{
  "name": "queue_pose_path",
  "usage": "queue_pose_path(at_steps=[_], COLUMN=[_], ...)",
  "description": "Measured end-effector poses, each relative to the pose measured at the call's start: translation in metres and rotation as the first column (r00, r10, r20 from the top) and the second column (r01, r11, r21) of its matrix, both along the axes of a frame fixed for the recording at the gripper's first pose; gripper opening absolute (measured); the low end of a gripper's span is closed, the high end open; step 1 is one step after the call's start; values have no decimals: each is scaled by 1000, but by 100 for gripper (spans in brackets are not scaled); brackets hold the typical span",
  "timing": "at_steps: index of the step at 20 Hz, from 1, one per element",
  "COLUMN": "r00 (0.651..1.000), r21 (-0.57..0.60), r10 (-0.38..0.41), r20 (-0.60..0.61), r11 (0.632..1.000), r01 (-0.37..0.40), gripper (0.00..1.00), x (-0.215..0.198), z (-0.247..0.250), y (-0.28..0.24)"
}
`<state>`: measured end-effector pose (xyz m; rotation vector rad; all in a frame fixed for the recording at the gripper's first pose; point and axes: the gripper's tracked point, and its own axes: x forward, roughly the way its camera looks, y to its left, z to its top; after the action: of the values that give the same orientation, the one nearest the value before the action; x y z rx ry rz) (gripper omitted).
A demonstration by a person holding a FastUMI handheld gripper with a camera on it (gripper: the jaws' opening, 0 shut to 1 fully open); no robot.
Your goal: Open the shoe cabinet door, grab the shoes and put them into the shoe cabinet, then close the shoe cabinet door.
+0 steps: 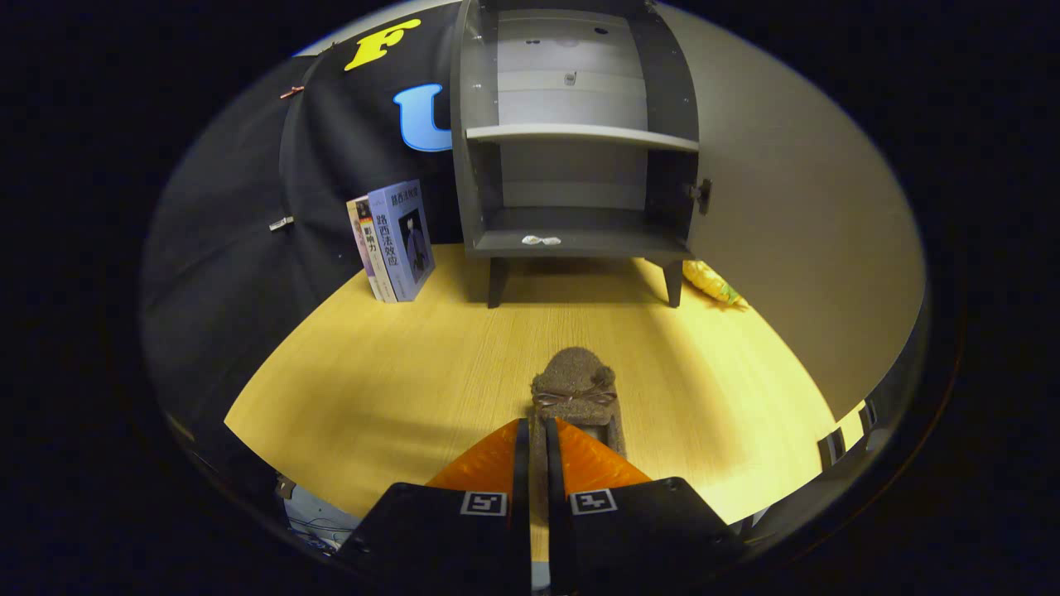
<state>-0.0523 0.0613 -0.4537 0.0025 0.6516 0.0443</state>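
Jaws were nearly together, clamped on the heel rim of the shoe (575, 389), the gripper (537, 439) sitting low over the table (397, 372). Both orange fingers (489, 459) pressed a thin strip of the shoe's back edge; toe and bow pointed away, straight toward the cabinet (575, 132).

Cabinet stood well ahead at the far side of the table, door (778, 207) already swung wide to the right, so the opening step looked done. Lower shelf (580, 236) was free apart from a small pale scrap (541, 240) near its front lip. Upper shelf (580, 134) was bare.

Step in hand, as I judged it: carry the shoe in.

- Grip was on the heel only, so the toe would likely droop. Lifting slowly and keeping the wrist level seemed wise.
- Toe had to clear the front lip of the lower shelf before pushing in; going too low risked catching the edge.
- Aim was best kept central, away from the left wall and the door hinge side.
- Books (397, 240) to the left and the yellow item (714, 283) by the right leg sat off the direct path.
- Shoe should go deep enough for the door to shut afterward.
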Motion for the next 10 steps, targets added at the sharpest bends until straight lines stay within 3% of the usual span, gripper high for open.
queue_pose_path(at_steps=[10], r00=[995], r21=[-44], r10=[-4], r20=[-97], r11=[999], r01=[-1], gripper=[17], x=[14], z=[-56], y=[-6])
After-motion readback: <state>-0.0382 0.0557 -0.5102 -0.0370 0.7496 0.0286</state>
